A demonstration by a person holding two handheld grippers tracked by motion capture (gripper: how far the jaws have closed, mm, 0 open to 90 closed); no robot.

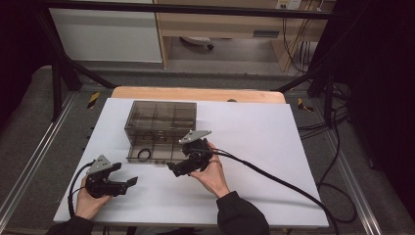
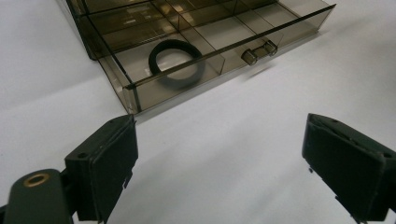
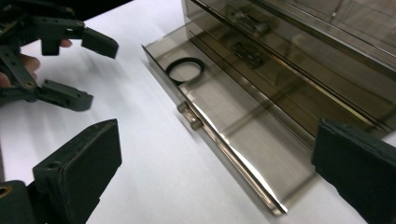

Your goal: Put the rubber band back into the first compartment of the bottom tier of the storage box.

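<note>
A smoky clear drawer box [image 1: 161, 117] stands on the white table [image 1: 254, 147]. Its bottom drawer [image 1: 149, 157] is pulled out toward me, and a black ring [image 1: 144, 154] lies in the drawer's left compartment. In the left gripper view, the ring [image 2: 176, 63] sits behind the drawer's front wall, with the small handle [image 2: 259, 52] to its right. My left gripper [image 1: 129, 185] is open on the table, short of the drawer's left corner, with nothing between its jaws [image 2: 224, 158]. My right gripper [image 1: 173, 170] is open just before the drawer front [image 3: 217, 172], near the handle [image 3: 189, 115].
The box's upper drawers [image 3: 289, 51] are closed. A black cable [image 1: 274, 176] trails from the right gripper across the table to the right. Bare white tabletop lies in front of and to the right of the box.
</note>
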